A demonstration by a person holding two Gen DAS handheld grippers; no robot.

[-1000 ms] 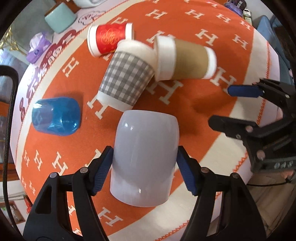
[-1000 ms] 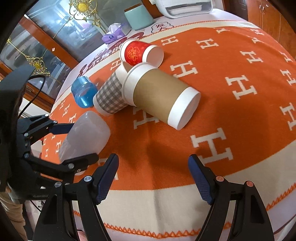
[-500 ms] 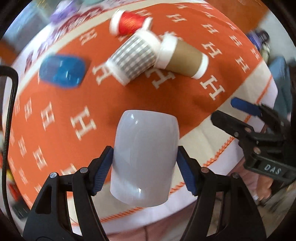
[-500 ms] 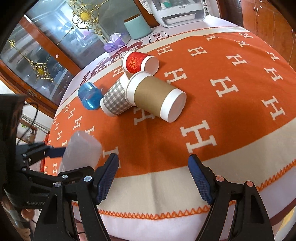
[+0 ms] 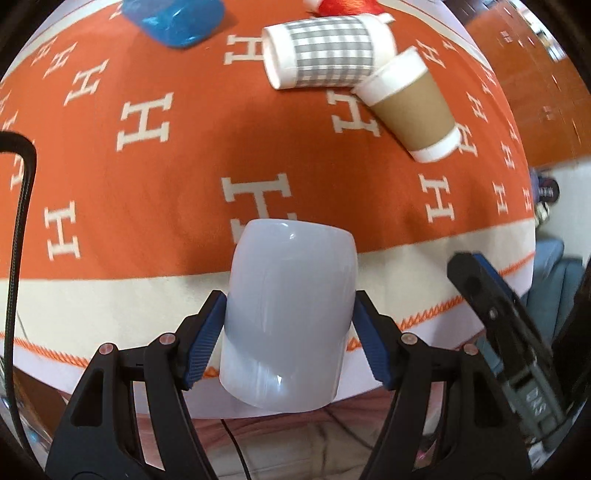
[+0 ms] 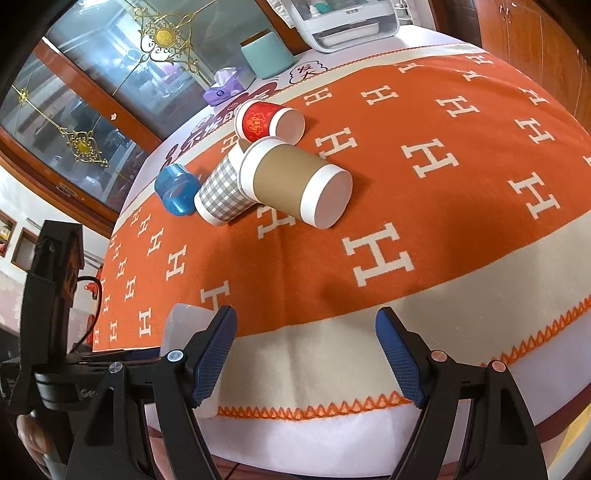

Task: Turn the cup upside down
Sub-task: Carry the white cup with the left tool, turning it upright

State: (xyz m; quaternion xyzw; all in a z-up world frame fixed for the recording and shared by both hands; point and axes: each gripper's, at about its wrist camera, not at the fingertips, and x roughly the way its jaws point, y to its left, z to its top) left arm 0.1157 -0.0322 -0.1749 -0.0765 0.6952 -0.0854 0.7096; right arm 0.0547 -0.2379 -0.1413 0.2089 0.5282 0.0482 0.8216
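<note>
My left gripper (image 5: 288, 339) is shut on a pale lavender cup (image 5: 288, 314), held above the near edge of the orange table cloth (image 5: 166, 184). The cup's closed base points away from the camera. In the right wrist view the same cup (image 6: 184, 325) shows at lower left, partly hidden behind my right gripper's left finger (image 6: 214, 354). My right gripper (image 6: 306, 354) is open and empty over the cloth's cream border. It shows in the left wrist view (image 5: 491, 306) at the right.
A brown paper cup (image 6: 295, 184), a grey checked cup (image 6: 221, 192), a red cup (image 6: 266, 122) and a blue plastic cup (image 6: 177, 188) lie on their sides mid-table. A teal canister (image 6: 266, 55), a purple tissue pack (image 6: 221, 88) and a white appliance (image 6: 347, 18) stand at the far edge.
My left gripper has lifted the lavender cup and pulled it back toward the near table edge, turning as it went. My right gripper has drawn back from the lying cups and stays open.
</note>
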